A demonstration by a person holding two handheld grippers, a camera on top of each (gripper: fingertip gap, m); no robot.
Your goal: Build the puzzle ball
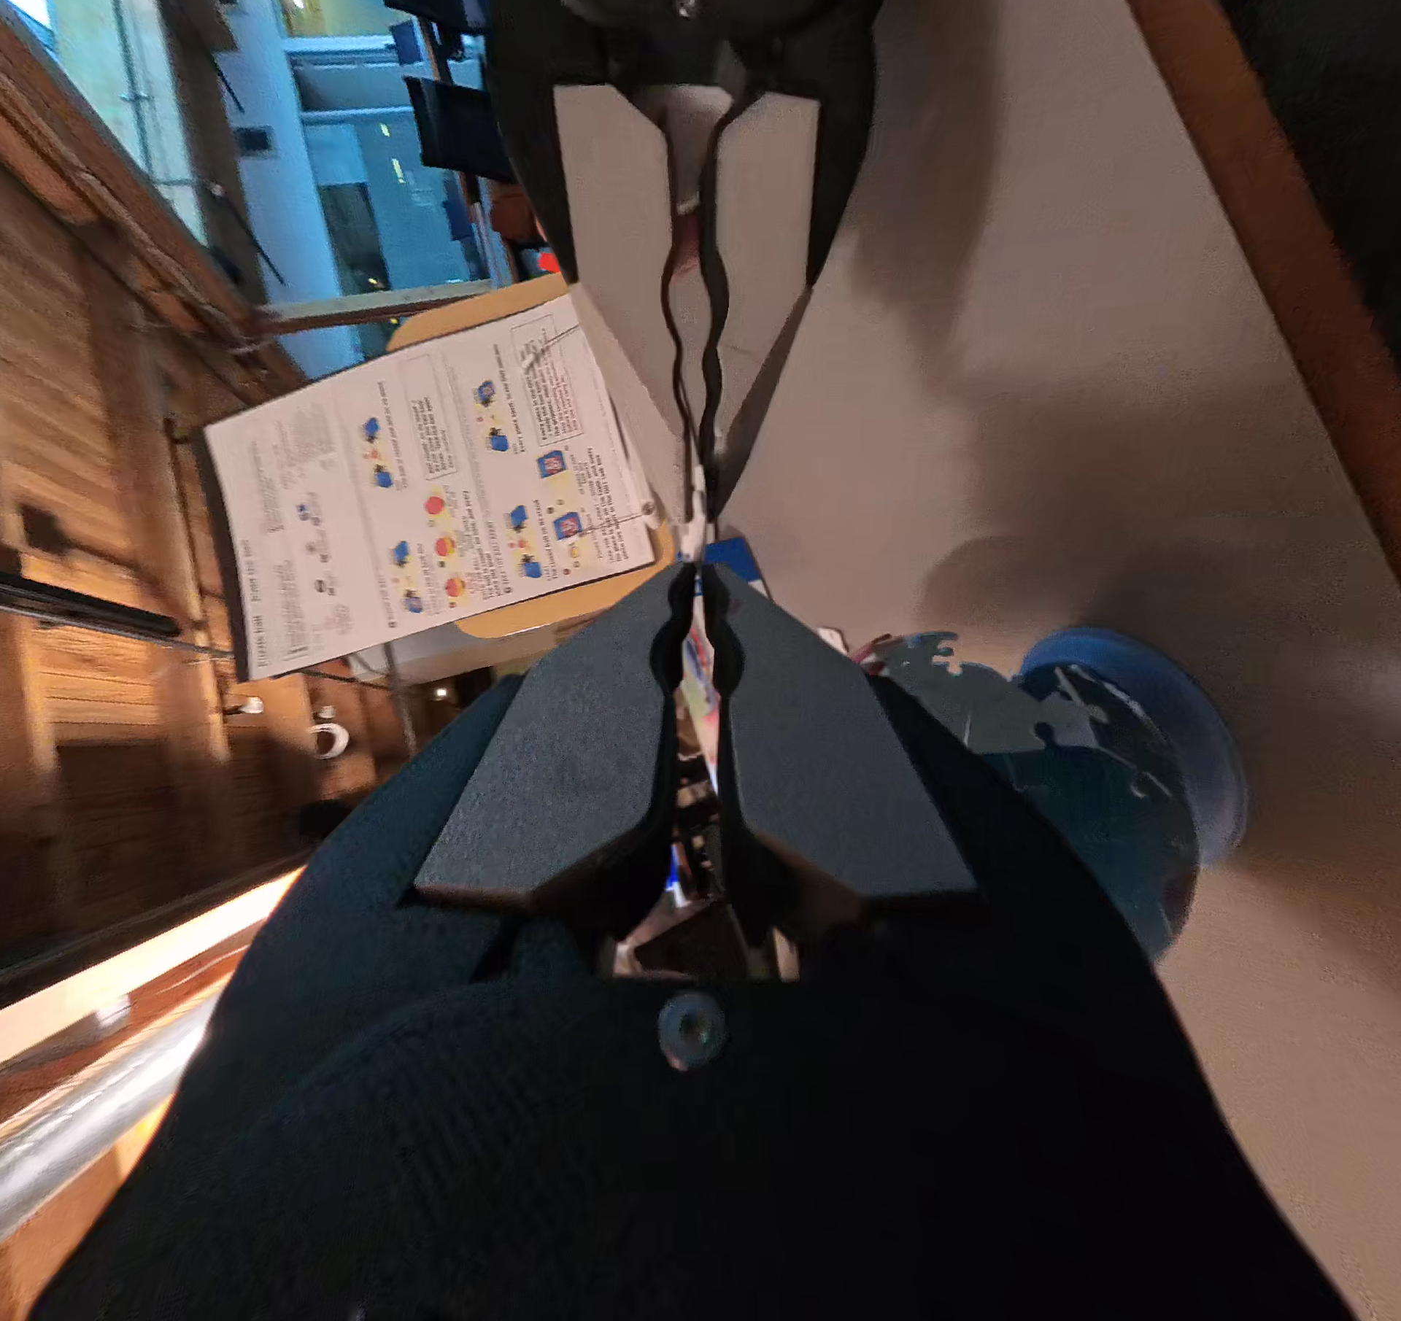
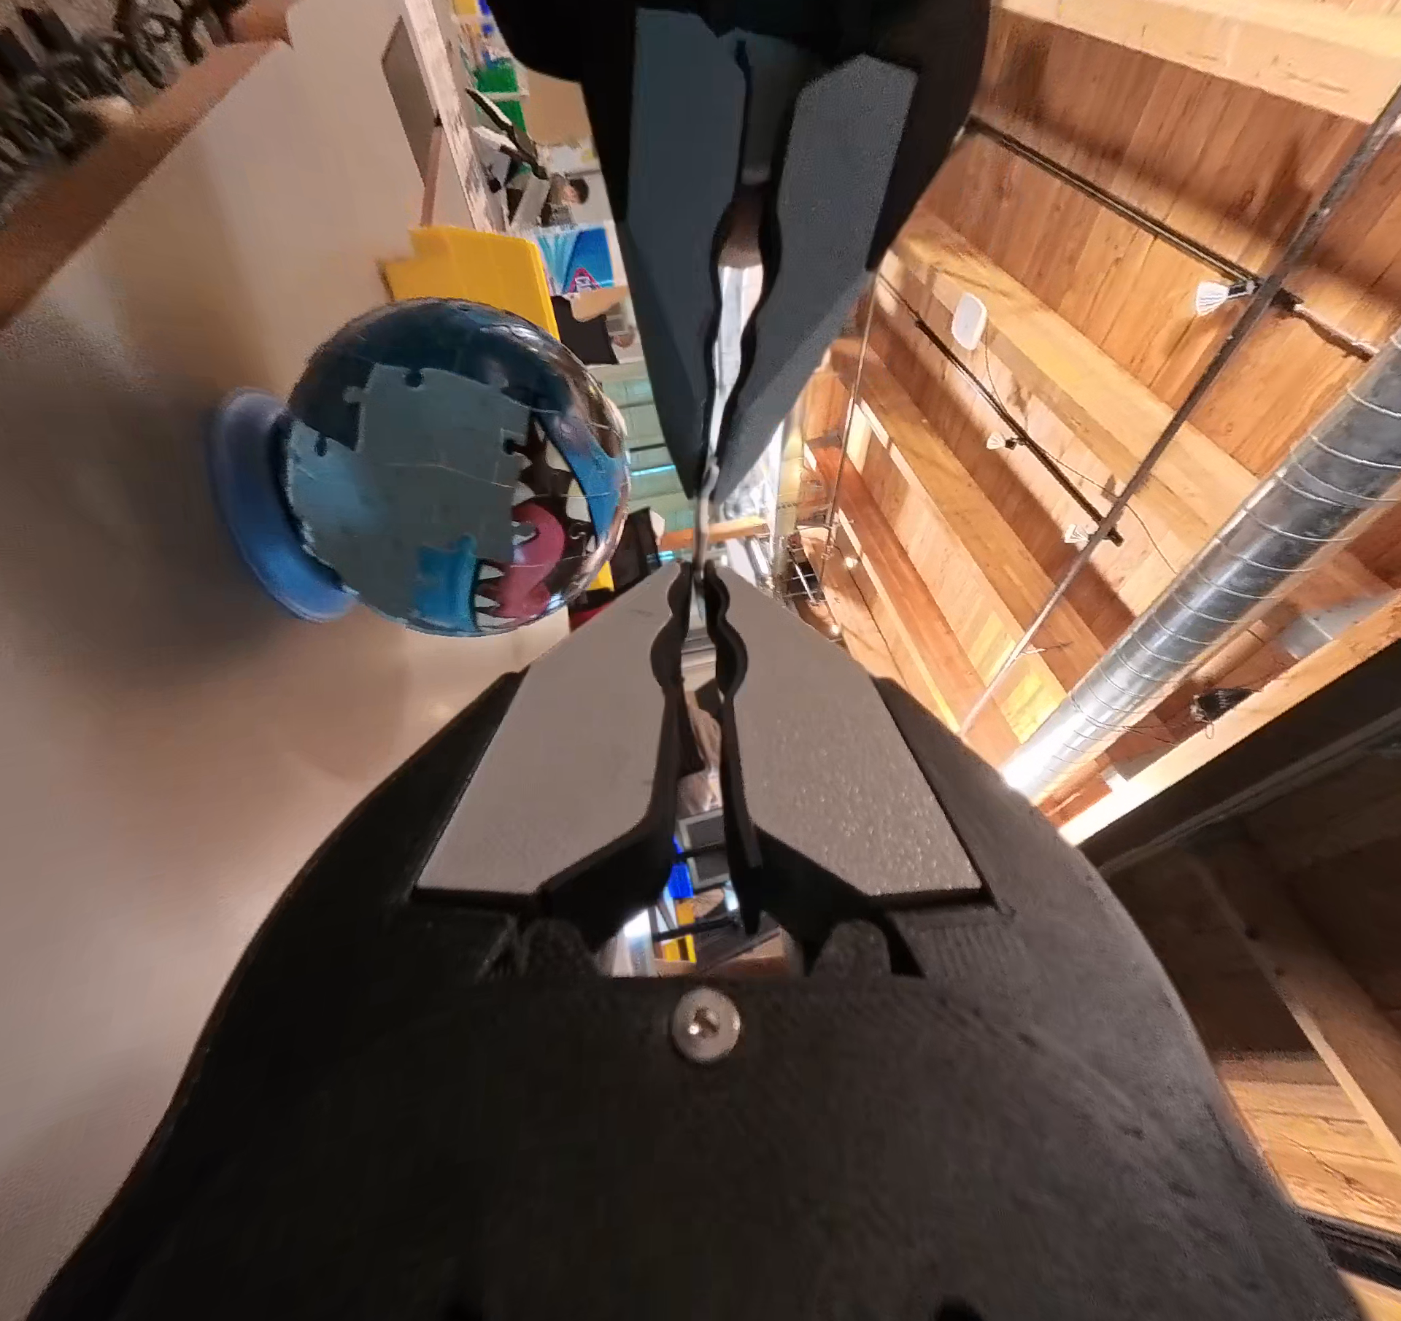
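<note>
The puzzle ball [image 2: 455, 474], blue with a toothed mouth printed on it and a patch of grey piece backs, sits on a blue ring stand [image 2: 250, 511] on the beige table [image 2: 174, 792]. It also shows in the left wrist view [image 1: 1084, 754], part hidden by my fingers. My two grippers meet tip to tip in the air beside the ball. My left gripper [image 1: 697, 576] and my right gripper [image 2: 697, 576] are both shut on one thin puzzle piece [image 2: 702, 527], seen edge-on [image 1: 694, 527]. The right gripper [image 1: 703, 504] enters the left wrist view from above, and the left gripper [image 2: 701, 477] enters the right wrist view from above.
A printed instruction sheet [image 1: 424, 496] on a tan board stands behind the table. A yellow bin [image 2: 470, 261] and shelves with clutter lie beyond the ball. The table [image 1: 1061, 375] has a wooden edge [image 1: 1251, 186]. Both views are rolled sideways. The tips of both grippers are at nearly the same place.
</note>
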